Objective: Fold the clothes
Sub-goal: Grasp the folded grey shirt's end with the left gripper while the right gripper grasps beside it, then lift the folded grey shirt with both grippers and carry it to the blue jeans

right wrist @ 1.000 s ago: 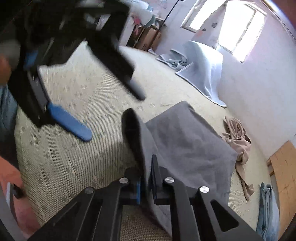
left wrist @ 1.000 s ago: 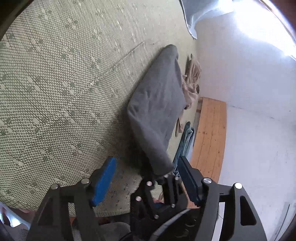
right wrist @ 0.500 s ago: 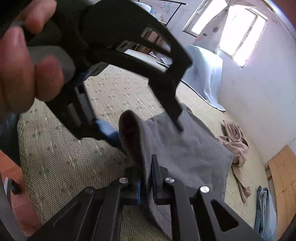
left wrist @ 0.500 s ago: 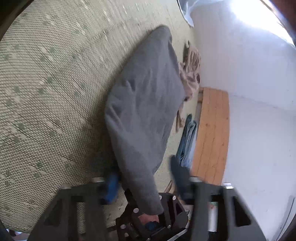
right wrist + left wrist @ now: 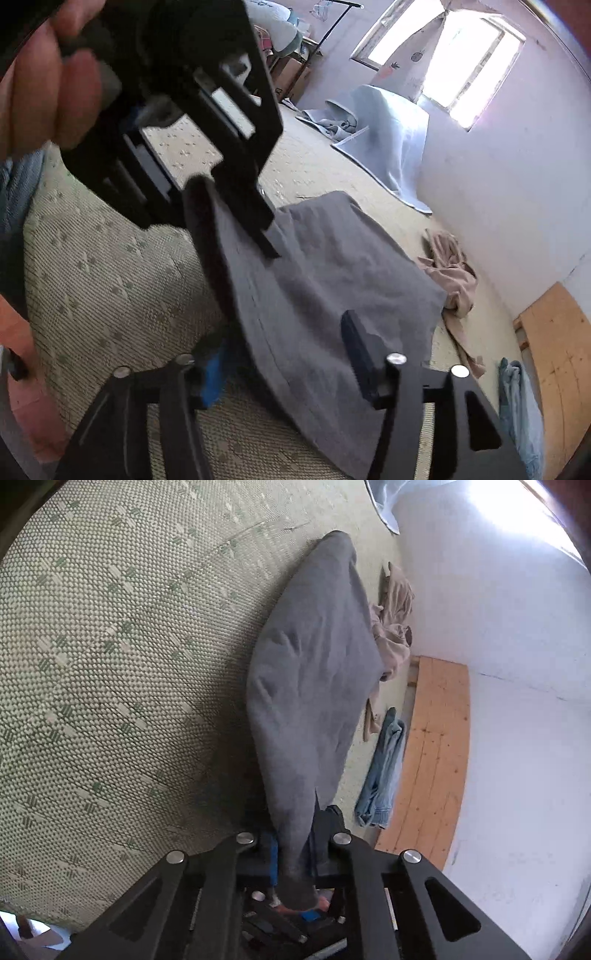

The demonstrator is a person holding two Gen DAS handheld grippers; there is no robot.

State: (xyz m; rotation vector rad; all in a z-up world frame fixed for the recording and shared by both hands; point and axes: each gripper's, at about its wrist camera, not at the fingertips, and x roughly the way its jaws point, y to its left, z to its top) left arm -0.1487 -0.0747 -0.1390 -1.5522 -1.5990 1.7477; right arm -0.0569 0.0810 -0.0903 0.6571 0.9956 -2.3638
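Observation:
A grey garment [image 5: 314, 686] lies folded on the woven mat [image 5: 110, 664], with its near end lifted. My left gripper [image 5: 297, 843] is closing on that lifted end, and the cloth is pinched between its fingers. In the right wrist view the grey garment [image 5: 332, 280] runs between the fingers of my right gripper [image 5: 288, 356]. Its jaws are opening and the pads stand clear of the cloth. A hand [image 5: 48, 92] holds the left gripper at the top left of that view.
A crumpled beige garment [image 5: 450, 277] lies just beyond the grey one, near the white wall. Blue jeans [image 5: 517, 398] lie beside a wooden board [image 5: 554, 362] at the right. A light blue blanket [image 5: 388, 147] is spread under the window.
My left gripper came in and closed on the lifted end of the grey garment. My right gripper, shut on that end before, has let go and opened.

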